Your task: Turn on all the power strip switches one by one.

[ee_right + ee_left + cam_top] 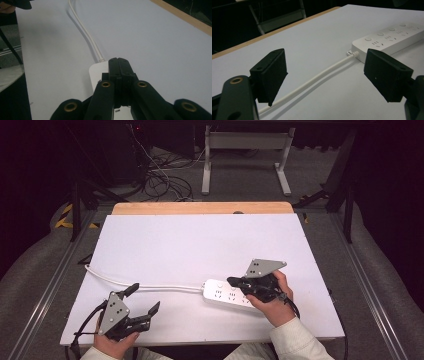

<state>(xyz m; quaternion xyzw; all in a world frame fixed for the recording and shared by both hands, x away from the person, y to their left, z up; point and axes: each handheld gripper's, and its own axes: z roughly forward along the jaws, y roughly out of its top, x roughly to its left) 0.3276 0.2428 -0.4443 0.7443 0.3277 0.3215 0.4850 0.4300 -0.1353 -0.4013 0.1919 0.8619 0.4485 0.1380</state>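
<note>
Now the power strip (231,295) is lying on the white tabletop (200,245), toward its near right, its cord (150,287) trailing off left. Over it the right gripper (235,281) is hovering, jaws pressed together. Near left, the left gripper (144,300) is waiting with jaws spread wide, the cord running between them.

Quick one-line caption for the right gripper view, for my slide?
Right gripper, jaws closed, poised over the white power strip, its cord trailing across the white table.
</note>
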